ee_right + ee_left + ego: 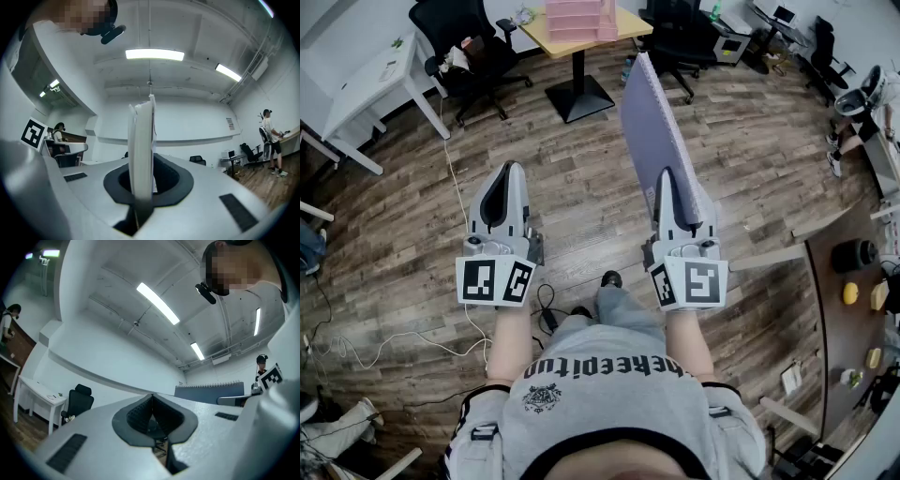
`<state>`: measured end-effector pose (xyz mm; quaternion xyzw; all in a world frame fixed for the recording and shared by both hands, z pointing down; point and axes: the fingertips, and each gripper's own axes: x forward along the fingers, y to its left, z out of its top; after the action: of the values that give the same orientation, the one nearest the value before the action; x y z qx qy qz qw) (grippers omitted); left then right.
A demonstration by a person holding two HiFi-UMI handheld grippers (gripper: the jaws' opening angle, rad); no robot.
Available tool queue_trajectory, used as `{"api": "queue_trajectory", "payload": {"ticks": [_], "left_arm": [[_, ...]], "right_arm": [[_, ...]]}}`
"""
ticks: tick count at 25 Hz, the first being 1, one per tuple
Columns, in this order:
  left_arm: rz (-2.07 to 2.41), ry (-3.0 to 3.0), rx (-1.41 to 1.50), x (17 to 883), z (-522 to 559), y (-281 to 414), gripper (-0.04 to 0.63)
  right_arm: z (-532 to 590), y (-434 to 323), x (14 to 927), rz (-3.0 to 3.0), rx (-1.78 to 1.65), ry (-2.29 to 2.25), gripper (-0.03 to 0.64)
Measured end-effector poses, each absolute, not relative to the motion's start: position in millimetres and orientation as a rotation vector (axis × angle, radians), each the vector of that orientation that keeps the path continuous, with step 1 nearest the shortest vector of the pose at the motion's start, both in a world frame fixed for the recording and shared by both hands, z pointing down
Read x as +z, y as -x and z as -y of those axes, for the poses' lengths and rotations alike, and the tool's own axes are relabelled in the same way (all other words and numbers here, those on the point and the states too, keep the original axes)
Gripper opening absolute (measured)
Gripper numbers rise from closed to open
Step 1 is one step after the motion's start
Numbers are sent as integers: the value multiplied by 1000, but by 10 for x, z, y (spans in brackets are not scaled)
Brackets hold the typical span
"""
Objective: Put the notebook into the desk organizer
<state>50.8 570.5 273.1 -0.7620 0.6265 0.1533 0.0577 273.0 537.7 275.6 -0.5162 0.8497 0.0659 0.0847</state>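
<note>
A lavender spiral notebook stands on edge in the air, with my right gripper shut on its near end. The right gripper view shows the notebook edge-on, rising between the jaws of that gripper. My left gripper hangs level beside it, shut with nothing in it. Its pads meet in the left gripper view, where the notebook shows flat-on to the right. The pink desk organizer stands on a yellow table far ahead, across the wooden floor.
Black office chairs flank the yellow table. A white desk is at the left and a dark wooden counter with small items at the right. Cables trail over the floor. A person stands far off.
</note>
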Motion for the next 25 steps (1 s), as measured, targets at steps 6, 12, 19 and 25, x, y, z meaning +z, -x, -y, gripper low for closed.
{"api": "queue_trajectory", "payload": {"ticks": [6, 12, 19, 25], "left_arm": [[-1898, 2312, 469, 2733, -5646, -518, 5], [-1898, 2319, 470, 2753, -5515, -564, 5], [-1893, 2320, 472, 2736, -5187, -618, 5], [-1901, 2267, 509, 2653, -4852, -665, 5]], "right_arm": [[-5317, -2738, 2764, -2535, 196, 1543, 31], [-5195, -2780, 2790, -2541, 190, 1550, 31], [-4857, -2840, 2779, -2529, 162, 1541, 31], [-4439, -2913, 2713, -2529, 157, 1493, 31]]}}
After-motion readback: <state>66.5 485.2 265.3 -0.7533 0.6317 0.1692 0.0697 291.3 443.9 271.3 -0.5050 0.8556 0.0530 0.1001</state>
